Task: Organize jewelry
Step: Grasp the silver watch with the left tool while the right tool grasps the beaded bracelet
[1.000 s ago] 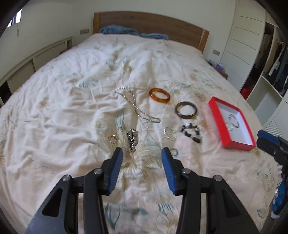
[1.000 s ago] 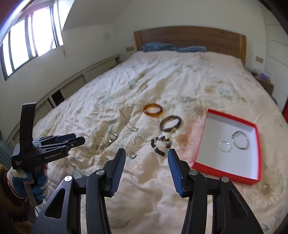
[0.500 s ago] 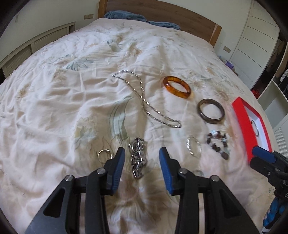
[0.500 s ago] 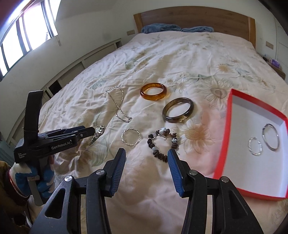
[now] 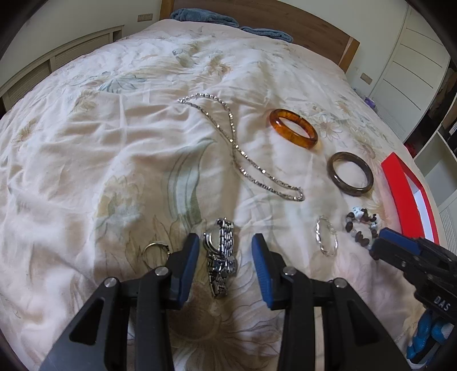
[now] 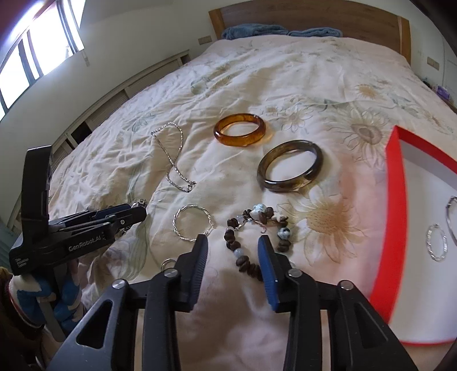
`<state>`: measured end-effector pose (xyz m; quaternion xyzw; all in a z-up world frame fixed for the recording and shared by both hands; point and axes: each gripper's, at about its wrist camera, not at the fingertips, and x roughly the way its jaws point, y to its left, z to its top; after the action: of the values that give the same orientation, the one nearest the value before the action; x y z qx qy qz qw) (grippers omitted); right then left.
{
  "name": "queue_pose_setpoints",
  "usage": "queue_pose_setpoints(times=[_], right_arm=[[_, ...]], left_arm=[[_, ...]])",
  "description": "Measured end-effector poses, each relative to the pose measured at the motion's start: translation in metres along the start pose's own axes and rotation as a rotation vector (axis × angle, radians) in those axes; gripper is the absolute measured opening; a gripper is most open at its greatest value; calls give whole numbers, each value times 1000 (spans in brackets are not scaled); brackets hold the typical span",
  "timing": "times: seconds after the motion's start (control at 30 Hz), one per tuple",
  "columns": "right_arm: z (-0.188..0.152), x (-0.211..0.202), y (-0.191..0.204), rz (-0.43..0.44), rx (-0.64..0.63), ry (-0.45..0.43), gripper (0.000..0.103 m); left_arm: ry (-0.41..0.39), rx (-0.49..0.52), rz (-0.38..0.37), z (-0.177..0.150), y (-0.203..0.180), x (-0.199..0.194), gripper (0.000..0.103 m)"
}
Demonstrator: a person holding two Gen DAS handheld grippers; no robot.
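Observation:
Jewelry lies on a floral bedspread. My left gripper (image 5: 225, 245) is open, its fingers on either side of a silver metal watch (image 5: 220, 256). My right gripper (image 6: 232, 248) is open around the near part of a brown bead bracelet (image 6: 251, 239). An amber bangle (image 6: 239, 133), a dark bangle (image 6: 290, 169), a silver chain necklace (image 5: 237, 148), a twisted silver hoop (image 6: 192, 225) and a small ring (image 5: 154, 251) lie nearby. A red box (image 6: 395, 217) at the right holds two silver rings (image 6: 436, 242).
The bed's wooden headboard (image 6: 308, 14) and blue pillows (image 6: 257, 30) are at the far end. Low cabinets (image 6: 122, 94) run along the left wall. White wardrobes (image 5: 411, 57) stand to the right.
Both grippers have moved forward and down toward the bedspread. The left one now straddles the watch and the right one straddles the bead bracelet. Both stay open.

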<state>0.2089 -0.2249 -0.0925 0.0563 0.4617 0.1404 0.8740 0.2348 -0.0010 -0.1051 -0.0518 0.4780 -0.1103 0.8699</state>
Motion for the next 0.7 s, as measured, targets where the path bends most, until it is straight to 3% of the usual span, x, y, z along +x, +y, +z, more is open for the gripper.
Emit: queue_pose_setpoints(times=[0.57, 0.7], right_arm=[[1, 36, -4, 10, -9, 73, 30], [0, 37, -6, 19, -2, 71, 27]], left_arm=[[54, -50, -32, -5, 8, 16, 36], [46, -74, -18, -5, 12, 17, 24]])
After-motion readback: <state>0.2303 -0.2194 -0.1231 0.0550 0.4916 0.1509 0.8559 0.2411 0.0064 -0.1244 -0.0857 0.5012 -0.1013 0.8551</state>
